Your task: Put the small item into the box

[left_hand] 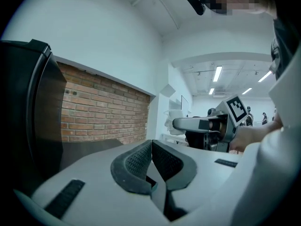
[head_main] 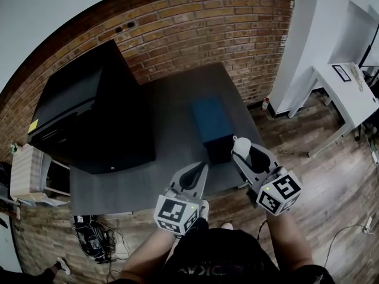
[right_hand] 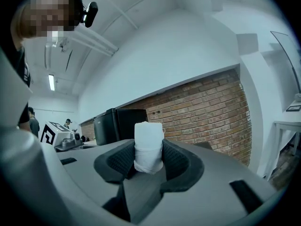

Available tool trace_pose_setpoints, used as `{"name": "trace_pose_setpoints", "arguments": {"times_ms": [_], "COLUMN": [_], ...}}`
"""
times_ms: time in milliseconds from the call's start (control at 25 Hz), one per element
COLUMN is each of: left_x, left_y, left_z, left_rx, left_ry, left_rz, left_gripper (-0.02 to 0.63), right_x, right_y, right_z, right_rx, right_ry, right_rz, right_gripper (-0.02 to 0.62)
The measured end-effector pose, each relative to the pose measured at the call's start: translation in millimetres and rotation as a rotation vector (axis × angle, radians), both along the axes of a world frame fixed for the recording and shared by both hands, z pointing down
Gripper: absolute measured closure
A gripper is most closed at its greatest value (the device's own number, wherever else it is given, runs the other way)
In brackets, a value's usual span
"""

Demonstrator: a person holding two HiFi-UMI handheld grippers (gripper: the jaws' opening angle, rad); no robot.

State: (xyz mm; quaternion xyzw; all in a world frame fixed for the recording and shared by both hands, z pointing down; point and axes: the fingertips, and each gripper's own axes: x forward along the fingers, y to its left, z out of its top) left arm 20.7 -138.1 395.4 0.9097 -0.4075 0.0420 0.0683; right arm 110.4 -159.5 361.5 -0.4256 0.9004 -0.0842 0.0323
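While right tongs (right_hand: 148,150) are gripping a white roll (right_hand: 148,138) and left tongs (left_hand: 151,160) are sitting closed, empty, the carrying step is seemingly running; next calling for centring over the blue box (head_main: 211,118).

Head view: sits high and looks steeply down on the table (head_main: 172,105). Brick wall (head_main: 207,22) at top, left gripper (head_main: 200,170) and right gripper (head_main: 240,149) at the bottom, close to the lens.

Left gripper view: low behind its own jaws, very near them. Faces about level toward the wall and ceiling (left_hand: 197,13). Right gripper shows at its right.

Right gripper view: same setup, faces the wall, left gripper at its left edge.

All three share the brick wall and black cabinet (head_main: 89,117).
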Motion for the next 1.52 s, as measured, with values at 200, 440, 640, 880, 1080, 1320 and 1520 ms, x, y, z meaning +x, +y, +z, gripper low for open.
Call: {"name": "trace_pose_setpoints", "arguments": {"times_ms": [200, 440, 640, 880, 1080, 1320, 1520], "left_x": [1, -1, -4, -7, -10, -13, -13], "left_y": [-23, -47, -58, -73, -84, -91, -99], "left_z": [10, 34, 53, 73, 87, 105, 118], "left_rx": [-0.022, -0.06, -0.078, -0.107, -0.13, -0.168, -0.191], "left_ry": [0.009, 0.003, -0.014, -0.031, -0.04, -0.035, -0.032], "left_rz": [0.037, 0.071, 0.103, 0.121, 0.132, 0.135, 0.138], "left_gripper": [0.572, 0.572, 0.572, 0.572, 0.572, 0.572, 0.572], "right_x": [-1, -5, -13, -21, -32, -35, -36], "right_y": [-22, -47, -66, -88, -100, -112, -119], "right_z": [15, 41, 64, 99, 130, 174, 212], "right_rx": [-0.035, -0.1, -0.15, -0.219, -0.262, -0.294, -0.312], "right_ry": [0.023, 0.045, 0.091, 0.155, 0.244, 0.448, 0.638], "right_rz": [0.026, 0.05, 0.045, 0.014, -0.039, -0.109, -0.208], "right_gripper": [0.403, 0.403, 0.403, 0.403, 0.403, 0.403, 0.403]}}
